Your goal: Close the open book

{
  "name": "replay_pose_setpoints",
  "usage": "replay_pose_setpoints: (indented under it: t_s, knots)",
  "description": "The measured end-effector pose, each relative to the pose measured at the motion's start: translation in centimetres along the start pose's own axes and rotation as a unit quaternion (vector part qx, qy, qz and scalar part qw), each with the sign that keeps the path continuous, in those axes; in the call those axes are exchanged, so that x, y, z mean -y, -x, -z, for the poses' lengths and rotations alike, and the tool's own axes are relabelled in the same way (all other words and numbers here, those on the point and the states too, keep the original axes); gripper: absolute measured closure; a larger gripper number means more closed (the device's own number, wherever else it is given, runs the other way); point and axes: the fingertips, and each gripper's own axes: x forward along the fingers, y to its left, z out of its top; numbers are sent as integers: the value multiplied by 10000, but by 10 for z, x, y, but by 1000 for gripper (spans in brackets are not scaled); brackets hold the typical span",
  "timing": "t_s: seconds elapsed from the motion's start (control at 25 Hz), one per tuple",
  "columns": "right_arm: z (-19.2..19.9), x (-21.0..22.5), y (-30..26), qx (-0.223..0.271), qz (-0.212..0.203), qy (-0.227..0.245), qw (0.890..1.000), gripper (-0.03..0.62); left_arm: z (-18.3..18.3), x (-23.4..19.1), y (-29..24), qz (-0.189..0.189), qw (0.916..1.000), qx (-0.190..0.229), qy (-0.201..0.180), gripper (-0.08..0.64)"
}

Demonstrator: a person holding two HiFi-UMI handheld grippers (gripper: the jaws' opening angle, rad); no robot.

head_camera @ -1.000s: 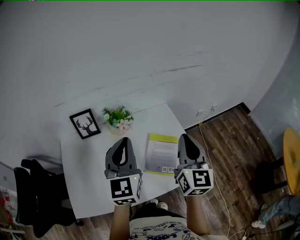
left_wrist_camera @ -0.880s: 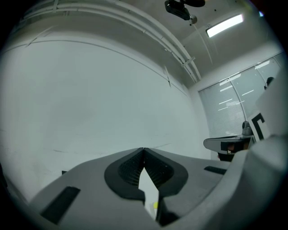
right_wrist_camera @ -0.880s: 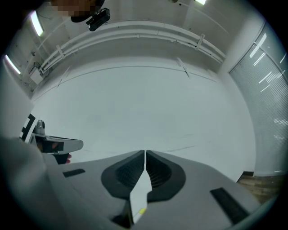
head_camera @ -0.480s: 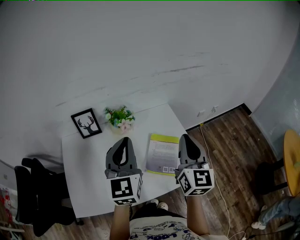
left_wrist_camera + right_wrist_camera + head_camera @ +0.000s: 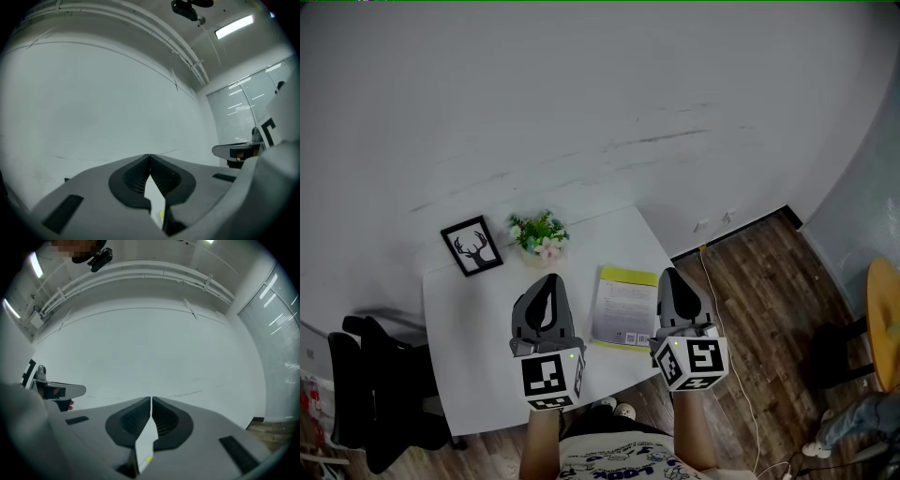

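The left hand-held gripper (image 5: 548, 280) is recorded with its jaws together, tips meeting and nothing clamped between them; this is confirmed in its own view (image 5: 150, 156). The right hand-held gripper (image 5: 668, 274) is likewise found with its jaws together and empty, only a hairline slit being seen between the pads (image 5: 151, 399). Both are held level above the near edge of the worktop (image 5: 469, 328), side by side and apart. The book (image 5: 623, 307) is seen only in the head view: it lies flat on the worktop between the two, closer to the right one, with a printed face up and a yellow-green band along its far edge. Contact with either tool cannot be established. A frame (image 5: 472, 247) and a plant (image 5: 538, 234) at the far edge, a chair (image 5: 366, 394) and the floor (image 5: 750, 272) are also shown by that view alone. The gripper views give mostly the wall (image 5: 93, 103); a ceiling light (image 5: 233, 26) appears there and not in the head view.
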Motion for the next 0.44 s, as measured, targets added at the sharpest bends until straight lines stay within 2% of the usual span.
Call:
replay_pose_setpoints:
  t_s: [0.44]
  knots:
    - [0, 0, 1, -17, 2, 4, 10000, 557, 0, 1, 1, 4, 10000, -19, 4, 537]
